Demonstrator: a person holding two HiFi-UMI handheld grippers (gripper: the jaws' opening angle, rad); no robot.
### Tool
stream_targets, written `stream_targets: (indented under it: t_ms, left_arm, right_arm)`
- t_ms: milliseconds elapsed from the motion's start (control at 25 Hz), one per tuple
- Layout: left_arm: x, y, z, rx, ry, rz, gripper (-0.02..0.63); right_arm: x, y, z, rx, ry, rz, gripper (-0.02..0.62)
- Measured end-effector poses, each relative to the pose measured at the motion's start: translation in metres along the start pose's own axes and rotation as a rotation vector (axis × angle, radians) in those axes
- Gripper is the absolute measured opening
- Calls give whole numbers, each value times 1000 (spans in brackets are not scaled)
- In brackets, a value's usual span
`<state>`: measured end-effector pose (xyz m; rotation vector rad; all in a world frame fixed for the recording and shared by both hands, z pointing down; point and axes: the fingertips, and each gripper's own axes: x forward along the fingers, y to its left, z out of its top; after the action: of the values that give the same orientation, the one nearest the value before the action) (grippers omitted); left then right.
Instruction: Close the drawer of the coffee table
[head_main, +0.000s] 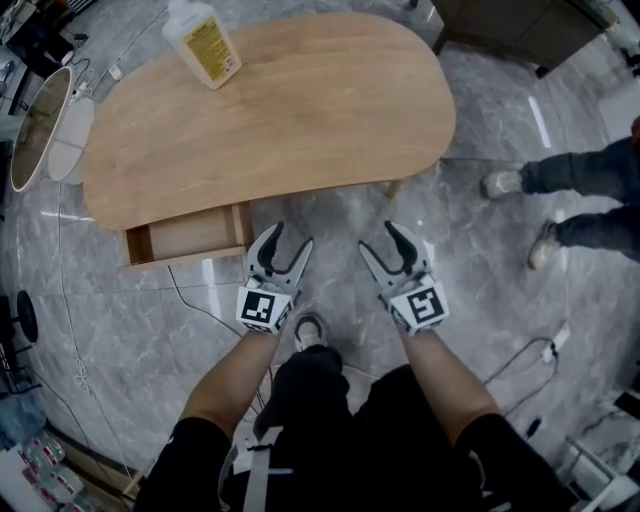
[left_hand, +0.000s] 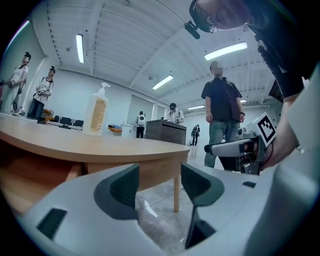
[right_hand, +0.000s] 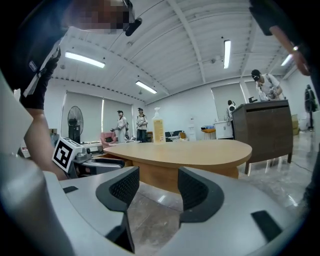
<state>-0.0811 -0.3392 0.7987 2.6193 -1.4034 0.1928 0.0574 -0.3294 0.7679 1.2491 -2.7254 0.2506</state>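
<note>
Wooden open drawer (head_main: 190, 233) of tan oval coffee table (head_main: 300, 100): stiff, probably light; push front panel. Wide, empty: left gripper (head_main: 291, 238), right gripper (head_main: 378, 238).

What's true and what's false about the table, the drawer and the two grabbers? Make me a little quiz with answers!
The drawer is pulled out of the coffee table. True.
The left gripper holds the bottle. False: its jaws are apart and empty; the bottle stands on the table.
The right gripper is open. True.
The drawer is full of toys. False: it looks empty.
</note>
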Motion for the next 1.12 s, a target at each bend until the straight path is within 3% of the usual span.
stream_targets:
  t_ms: [320,800,1120]
  left_arm:
    - [-30,-7,-3,-21,-13,36,250]
    - [-108,53,-53,42,-48,142,250]
    - [-171,138,-89,-24,-22,430,250]
  right_arm:
    - [0,-8,2,-2,24,11,220]
    - [62,8,-41,-87,-9,123,220]
    - [81,20,-46,-120,-9,188,221]
